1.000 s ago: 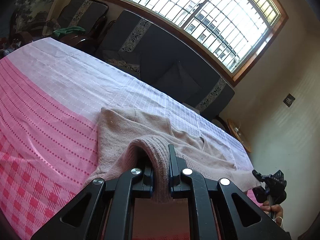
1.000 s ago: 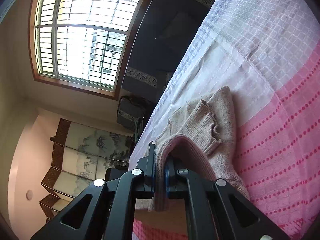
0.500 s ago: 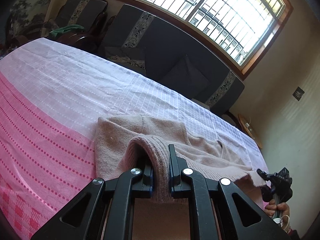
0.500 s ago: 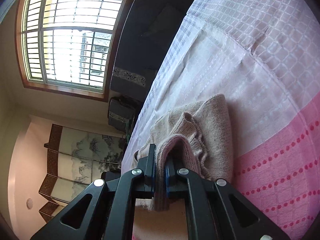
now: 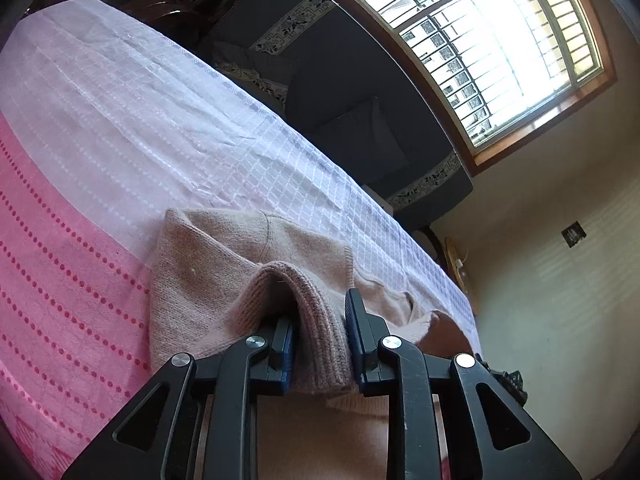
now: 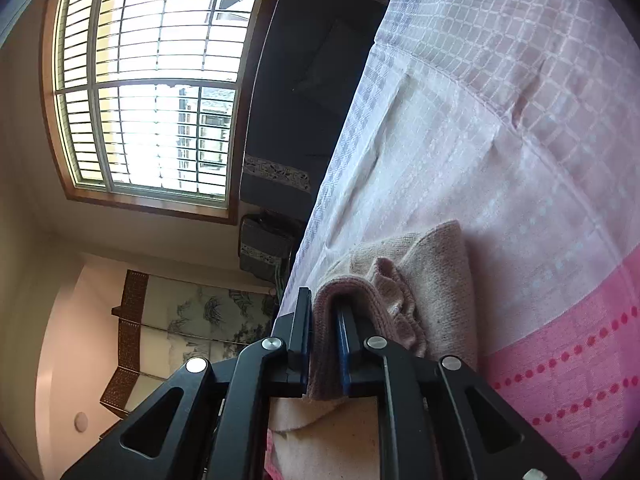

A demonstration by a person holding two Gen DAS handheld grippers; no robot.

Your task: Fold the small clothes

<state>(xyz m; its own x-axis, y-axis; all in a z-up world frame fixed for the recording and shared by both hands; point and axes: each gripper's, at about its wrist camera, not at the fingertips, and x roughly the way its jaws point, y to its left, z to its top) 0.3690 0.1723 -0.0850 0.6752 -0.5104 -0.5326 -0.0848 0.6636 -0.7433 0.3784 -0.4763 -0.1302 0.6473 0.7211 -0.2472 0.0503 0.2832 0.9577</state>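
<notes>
At the 6 o'clock edge of the left wrist view, the left gripper (image 5: 320, 344) has just been opening: its fingers (image 5: 282, 354) stand narrowly apart around a ribbed fold of the beige knit sweater (image 5: 224, 276), with the right finger clear of the fabric, and the sweater lies on the pink-and-white checked cloth (image 5: 120, 128) covering the counter. Toward 6 o'clock in the right wrist view, the right gripper (image 6: 323, 344) has also just been opening slightly; its fingers (image 6: 301, 334) stand narrow with another fold of the sweater (image 6: 436, 280) between them, the garment bunched at 5 o'clock on the cloth (image 6: 500, 160).
</notes>
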